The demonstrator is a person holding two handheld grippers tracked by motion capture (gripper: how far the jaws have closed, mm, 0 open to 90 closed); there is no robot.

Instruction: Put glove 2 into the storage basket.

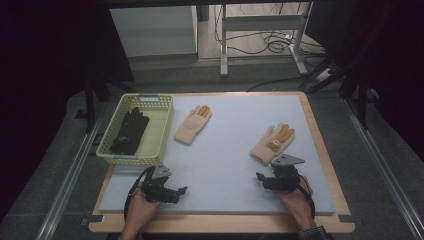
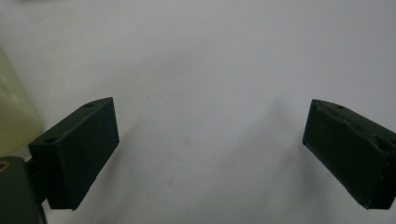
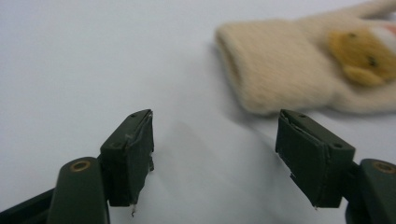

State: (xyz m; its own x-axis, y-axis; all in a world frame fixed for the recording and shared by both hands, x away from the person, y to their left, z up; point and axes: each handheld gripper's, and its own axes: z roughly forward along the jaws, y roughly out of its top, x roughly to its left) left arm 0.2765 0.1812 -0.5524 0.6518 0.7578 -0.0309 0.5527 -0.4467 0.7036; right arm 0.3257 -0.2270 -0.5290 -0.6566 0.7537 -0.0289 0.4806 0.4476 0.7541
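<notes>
Two cream knitted gloves with orange fingertips lie on the grey mat (image 1: pixel 225 160). One glove (image 1: pixel 192 125) is beside the basket. The other glove (image 1: pixel 272 142) lies at the right, with a small yellow animal face on it. My right gripper (image 1: pixel 261 181) sits low just in front of that glove's cuff, open and holding nothing. In the right gripper view the cuff of this glove (image 3: pixel 280 70) lies beyond the right gripper (image 3: pixel 215 126), to the right of the jaws. My left gripper (image 1: pixel 179 194) is open near the mat's front left. The left gripper (image 2: pixel 212 121) has bare mat between its jaws.
A pale green basket (image 1: pixel 147 98) at the mat's back left holds black gloves (image 1: pixel 130 131). A corner of the basket (image 2: pixel 14 116) shows close beside the left jaw. The wooden table edge (image 1: pixel 325 150) frames the mat. Table legs and cables stand on the floor beyond.
</notes>
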